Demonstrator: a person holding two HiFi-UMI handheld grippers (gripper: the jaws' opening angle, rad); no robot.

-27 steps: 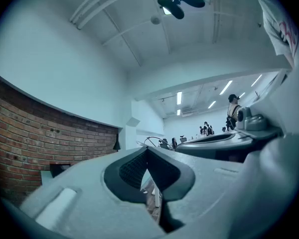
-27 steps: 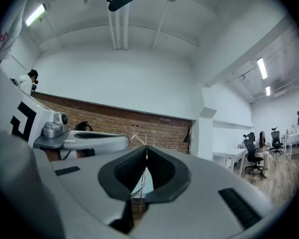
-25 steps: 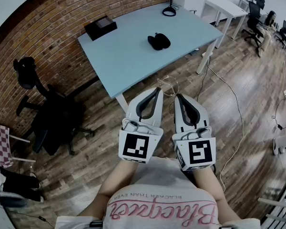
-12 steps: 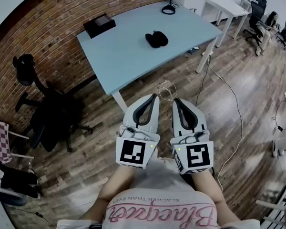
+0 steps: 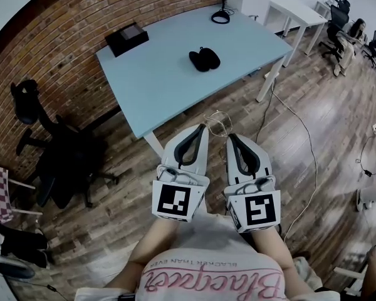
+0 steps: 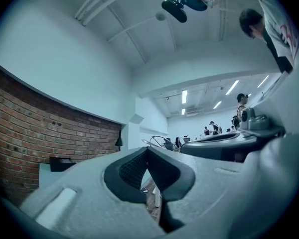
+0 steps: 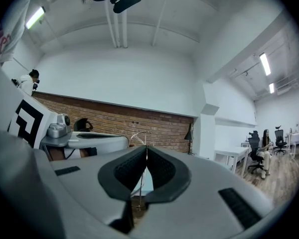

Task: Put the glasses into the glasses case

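The glasses are a thin wire frame, held in the air over the wooden floor, short of the table. My right gripper is shut on the glasses; in the right gripper view a thin temple wire runs between its closed jaws. My left gripper hangs close beside it, jaws shut with nothing seen between them; the frame shows just past its tip. The black glasses case lies on the light blue table, well ahead of both grippers.
A black box sits at the table's far left and a black desk lamp at its far corner. An office chair stands to the left by the brick wall. Cables trail across the floor on the right. White desks stand beyond.
The table and case have slid slightly up and left in the head view. Both grippers keep their places side by side, the glasses still held between them.
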